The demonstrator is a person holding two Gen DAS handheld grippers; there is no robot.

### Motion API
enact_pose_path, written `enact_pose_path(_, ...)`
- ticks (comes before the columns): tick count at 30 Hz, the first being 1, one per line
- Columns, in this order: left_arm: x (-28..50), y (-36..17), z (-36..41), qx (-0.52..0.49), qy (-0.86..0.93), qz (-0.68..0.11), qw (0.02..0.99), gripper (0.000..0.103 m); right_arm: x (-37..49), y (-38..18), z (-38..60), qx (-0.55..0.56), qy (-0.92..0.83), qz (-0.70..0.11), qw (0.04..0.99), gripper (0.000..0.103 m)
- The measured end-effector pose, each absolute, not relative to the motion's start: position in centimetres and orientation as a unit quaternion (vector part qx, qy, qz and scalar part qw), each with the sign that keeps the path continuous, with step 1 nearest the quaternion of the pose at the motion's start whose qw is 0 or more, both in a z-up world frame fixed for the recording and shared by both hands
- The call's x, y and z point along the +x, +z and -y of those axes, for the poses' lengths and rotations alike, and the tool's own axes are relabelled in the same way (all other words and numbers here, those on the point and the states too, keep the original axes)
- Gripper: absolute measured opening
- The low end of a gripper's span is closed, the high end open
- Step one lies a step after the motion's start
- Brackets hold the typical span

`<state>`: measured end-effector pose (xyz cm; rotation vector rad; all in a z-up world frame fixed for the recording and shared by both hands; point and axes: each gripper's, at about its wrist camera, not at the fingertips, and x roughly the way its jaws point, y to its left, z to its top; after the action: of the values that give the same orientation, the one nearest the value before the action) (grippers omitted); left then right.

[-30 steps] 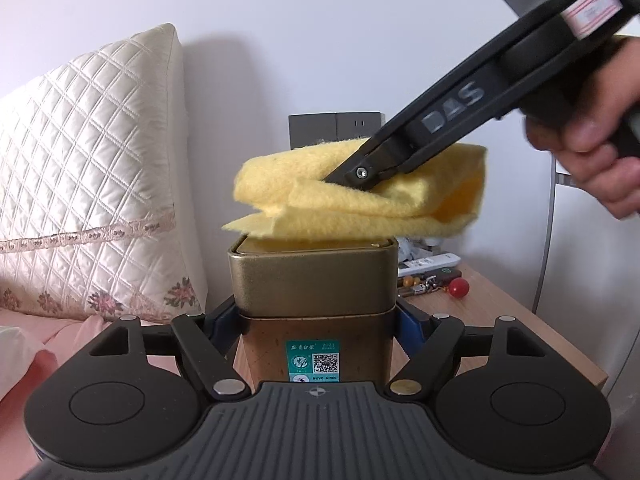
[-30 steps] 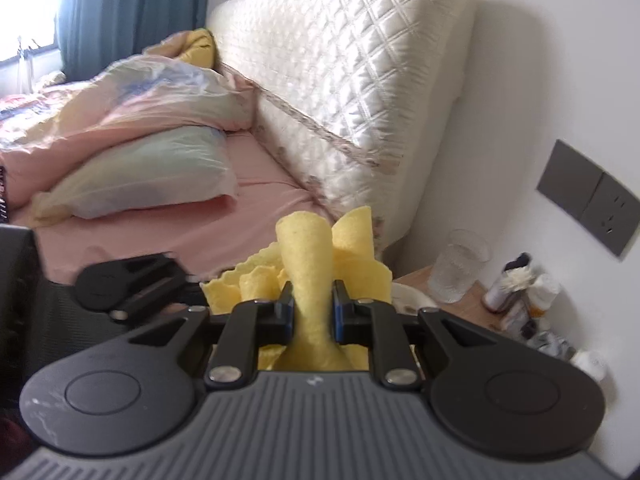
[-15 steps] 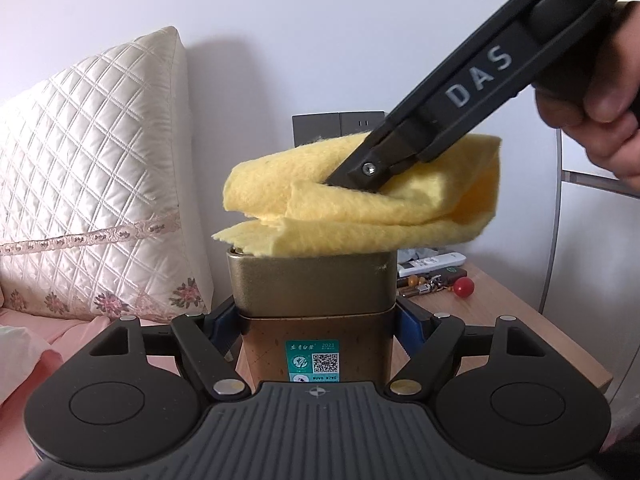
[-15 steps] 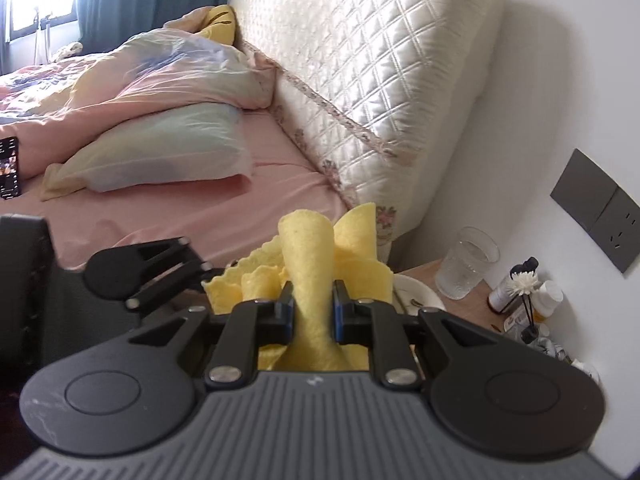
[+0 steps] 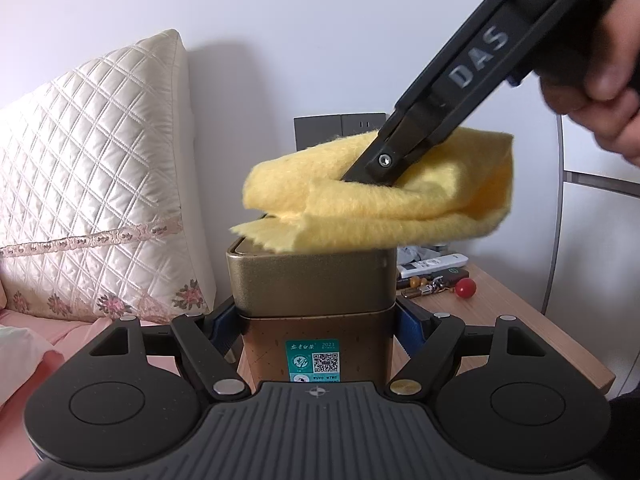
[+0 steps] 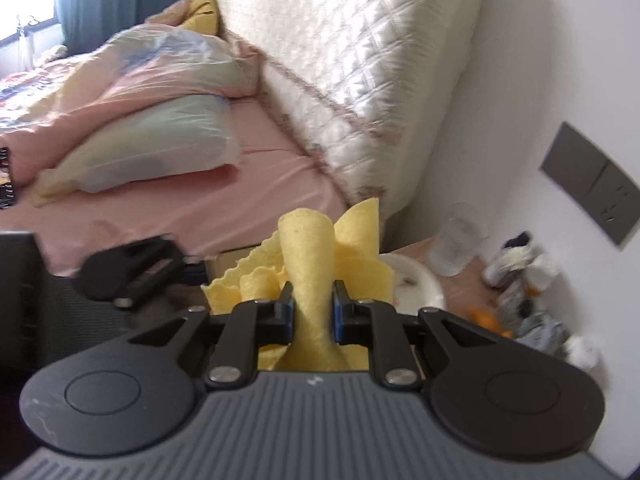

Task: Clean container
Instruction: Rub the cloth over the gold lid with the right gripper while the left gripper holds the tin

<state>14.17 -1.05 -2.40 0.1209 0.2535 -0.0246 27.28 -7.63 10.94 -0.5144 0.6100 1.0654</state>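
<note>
A gold square tin container (image 5: 316, 284) with a green QR label stands upright between the pads of my left gripper (image 5: 316, 322), which is shut on its sides. A folded yellow cloth (image 5: 400, 200) lies across the tin's lid. My right gripper (image 6: 313, 308) is shut on that cloth (image 6: 308, 264), and in the left wrist view it slants down from the upper right onto the cloth, held by a person's hand (image 5: 600, 80). The lid's top is mostly hidden under the cloth.
A quilted cream headboard (image 5: 88, 184) and pink bed (image 6: 240, 184) lie to the left. A wooden bedside table (image 5: 500, 320) carries a remote (image 5: 436, 262), a red ball (image 5: 465, 287), a glass (image 6: 456, 244), a white dish (image 6: 412, 284) and small bottles. Grey wall switches (image 6: 592, 184) sit behind.
The right gripper has tilted steeper and slid the cloth to the right across the tin's lid. The tin and left gripper have stayed put.
</note>
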Motion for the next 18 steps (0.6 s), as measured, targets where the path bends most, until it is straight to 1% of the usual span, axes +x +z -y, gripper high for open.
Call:
enact_pose_path(3,14.1,-2.4,1.1,0.062,-0.012,-0.125,0.99,0.08,26.5,11.0,7.3,-0.242,0.499,-0.281,0.783,0.018)
enact_pose_path(8,14.2,-2.4,1.0,0.062,-0.014,-0.125,0.99,0.08,28.1,10.9,7.2,-0.251,0.477,-0.271,0.797,0.018)
enact_pose_path(14,14.4,-2.0,1.1,0.057,-0.005,-0.131,0.99,0.08,29.5,10.4,7.3,-0.229,0.477,-0.267,0.805,0.019)
enact_pose_path(18,14.6,-2.1,1.1,0.058,-0.004,-0.13,0.99,0.08,27.6,10.6,6.8,-0.23,0.516,-0.267,0.781,0.019)
